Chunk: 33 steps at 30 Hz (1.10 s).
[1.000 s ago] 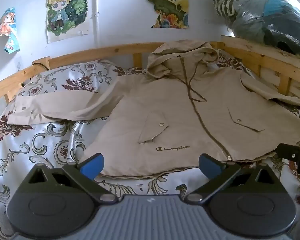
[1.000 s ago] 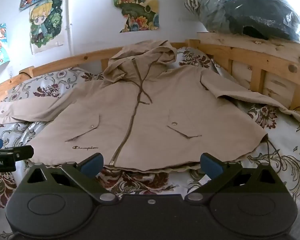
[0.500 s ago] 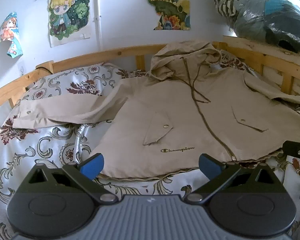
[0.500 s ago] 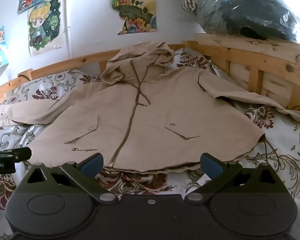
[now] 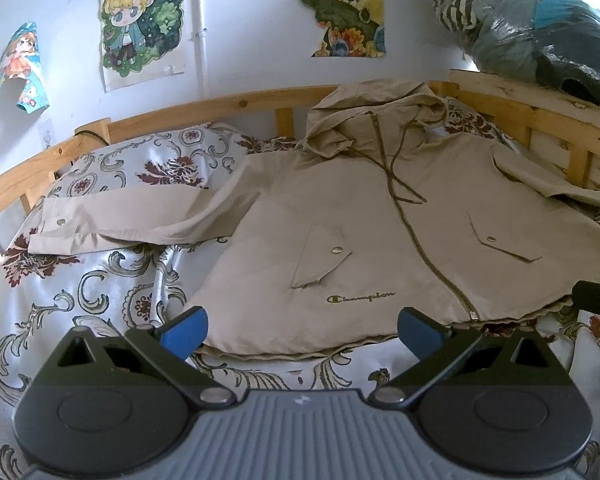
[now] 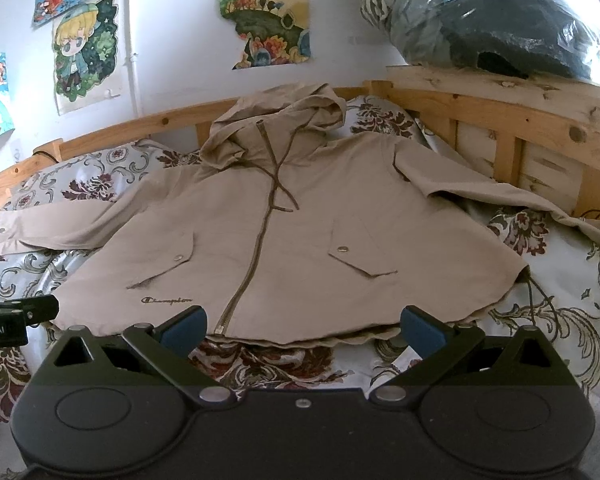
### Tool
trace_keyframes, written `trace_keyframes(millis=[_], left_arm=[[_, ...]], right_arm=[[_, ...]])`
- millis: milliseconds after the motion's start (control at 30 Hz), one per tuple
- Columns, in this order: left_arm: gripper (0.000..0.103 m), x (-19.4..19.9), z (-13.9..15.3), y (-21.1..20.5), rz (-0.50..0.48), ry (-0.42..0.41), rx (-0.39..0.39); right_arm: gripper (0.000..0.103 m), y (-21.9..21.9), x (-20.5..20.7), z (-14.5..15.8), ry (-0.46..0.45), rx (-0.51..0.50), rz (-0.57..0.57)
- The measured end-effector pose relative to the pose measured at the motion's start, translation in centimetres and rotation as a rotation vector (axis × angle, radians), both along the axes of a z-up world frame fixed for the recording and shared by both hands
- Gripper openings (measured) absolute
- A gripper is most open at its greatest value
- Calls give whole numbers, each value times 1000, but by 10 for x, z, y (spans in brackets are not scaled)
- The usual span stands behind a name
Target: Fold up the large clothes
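A beige hooded jacket lies flat and face up on the bed, zipped, with the hood toward the headboard and both sleeves spread out sideways. My left gripper is open just short of the hem, left of the zipper end. My right gripper is open too, hovering before the hem right of the zipper. Neither holds anything. The left sleeve cuff rests near the left bed rail. The right sleeve runs toward the right rail.
A floral bedsheet covers the mattress, with a pillow at the back left. A wooden bed frame rings the bed. Bagged clothes sit on the right rail. Posters hang on the white wall.
Both grippers have edged slightly closer to the jacket's hem and stayed open. The jacket has not moved.
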<state>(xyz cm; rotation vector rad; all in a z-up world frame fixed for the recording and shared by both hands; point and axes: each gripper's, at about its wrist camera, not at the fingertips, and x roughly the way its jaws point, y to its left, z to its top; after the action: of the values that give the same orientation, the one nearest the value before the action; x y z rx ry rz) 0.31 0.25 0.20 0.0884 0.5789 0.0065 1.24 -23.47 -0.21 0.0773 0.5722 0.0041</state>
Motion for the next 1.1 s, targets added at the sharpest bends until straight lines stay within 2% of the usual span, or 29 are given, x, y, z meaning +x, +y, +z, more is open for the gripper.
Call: trace_keyframes(millis=[1100], left_arm=[[102, -3, -1, 2, 7, -9, 8]], right_arm=[[102, 0, -1, 0, 0, 14, -6]])
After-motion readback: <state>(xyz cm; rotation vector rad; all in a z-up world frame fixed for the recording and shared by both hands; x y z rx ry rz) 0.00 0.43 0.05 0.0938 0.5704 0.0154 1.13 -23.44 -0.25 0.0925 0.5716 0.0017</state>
